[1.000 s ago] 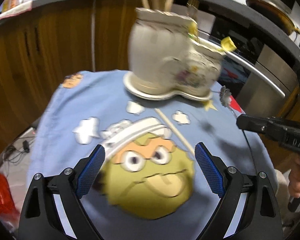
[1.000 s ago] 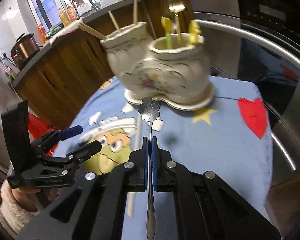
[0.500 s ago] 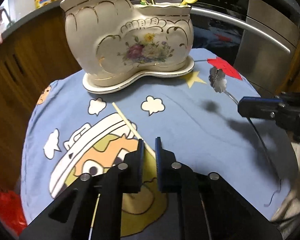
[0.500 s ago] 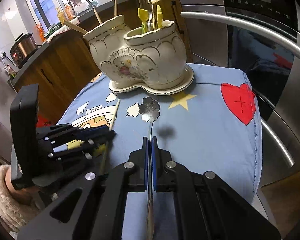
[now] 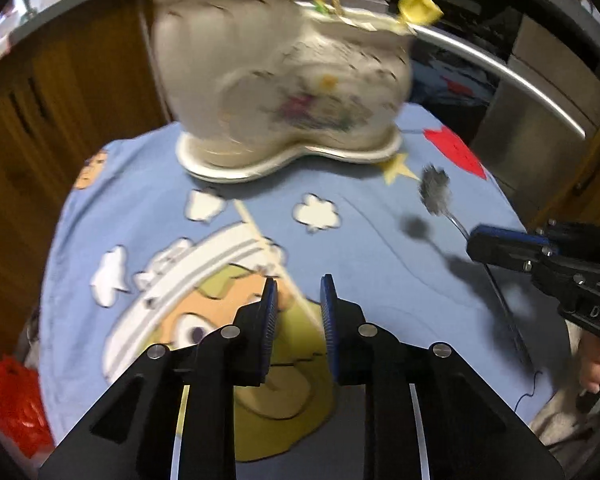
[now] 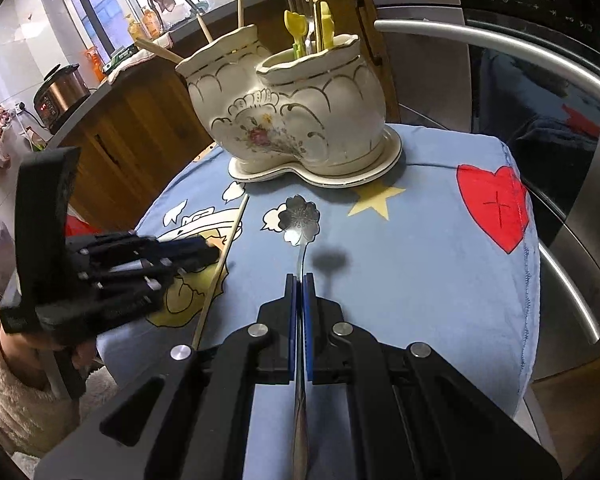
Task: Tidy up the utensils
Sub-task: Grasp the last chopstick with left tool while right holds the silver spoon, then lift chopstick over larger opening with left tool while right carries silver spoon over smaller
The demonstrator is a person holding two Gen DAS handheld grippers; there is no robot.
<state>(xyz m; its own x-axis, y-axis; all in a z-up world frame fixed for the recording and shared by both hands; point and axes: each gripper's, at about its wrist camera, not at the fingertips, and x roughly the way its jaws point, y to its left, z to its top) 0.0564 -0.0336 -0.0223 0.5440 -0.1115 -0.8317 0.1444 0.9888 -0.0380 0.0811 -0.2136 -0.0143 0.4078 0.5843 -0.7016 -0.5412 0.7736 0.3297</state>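
Note:
A cream ceramic two-pot utensil holder [image 6: 296,120] [image 5: 284,92] stands on its saucer at the far side of a blue cartoon cloth. Chopsticks stick out of its left pot, forks and yellow utensils out of its right pot. My right gripper [image 6: 298,278] is shut on the handle of a flower-shaped metal spoon [image 6: 300,220] [image 5: 434,194], held just above the cloth. A single wooden chopstick [image 6: 224,260] [image 5: 260,236] lies on the cloth. My left gripper [image 5: 296,284] [image 6: 204,250] is over it, its jaws a small gap apart on either side of the chopstick.
The blue cloth [image 6: 412,264] covers a small round table. A steel oven with a long bar handle [image 6: 520,52] stands right behind it. Wooden cabinets [image 6: 140,120] under a counter are at the back left. A red bag [image 5: 8,396] lies on the floor at left.
My left gripper narrowed from wide open to nearly shut over the chopstick, then widened a little and drew back slightly. My right gripper kept hold of the spoon and moved nearer the holder.

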